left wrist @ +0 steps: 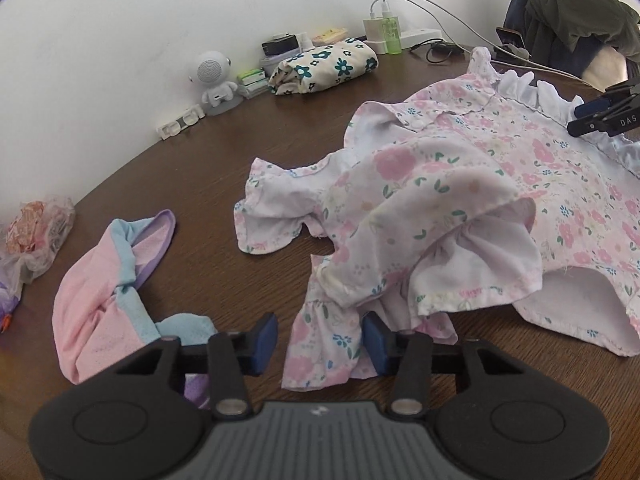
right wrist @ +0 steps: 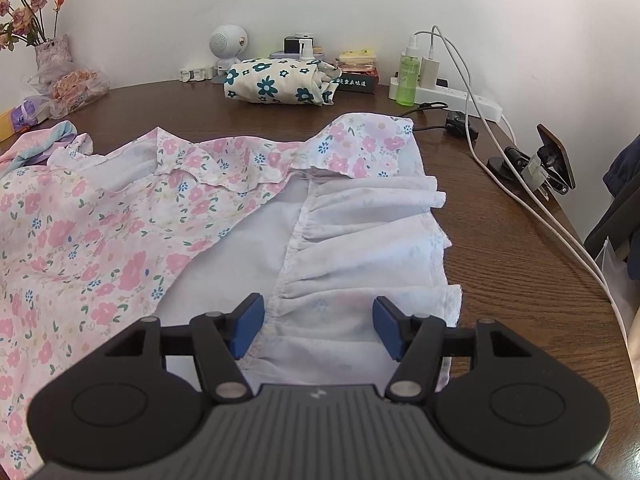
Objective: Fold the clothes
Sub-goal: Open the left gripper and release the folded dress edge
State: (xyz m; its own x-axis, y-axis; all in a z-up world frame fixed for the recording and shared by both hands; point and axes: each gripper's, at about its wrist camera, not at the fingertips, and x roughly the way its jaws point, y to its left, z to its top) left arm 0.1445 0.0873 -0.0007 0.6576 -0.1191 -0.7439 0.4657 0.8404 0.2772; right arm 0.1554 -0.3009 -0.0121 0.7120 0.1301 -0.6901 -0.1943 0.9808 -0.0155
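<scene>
Both grippers gape over the floral dress (left wrist: 460,200) rumpled on the table (left wrist: 200,168), left gripper (left wrist: 320,340) at a ruffled sleeve, right gripper (right wrist: 318,328) above the white hem frill (right wrist: 360,240), and thin bunched cloth could slip a shallow pinch.

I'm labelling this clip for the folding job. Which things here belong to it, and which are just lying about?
Part of the job:
pink floral dress, spread out, rumpled
pastel garment, unfolded
blue-flowered bundle, already folded
left gripper, open
right gripper, open

Lying about:
round white speaker
green bottle
power strip
dried flowers
</scene>
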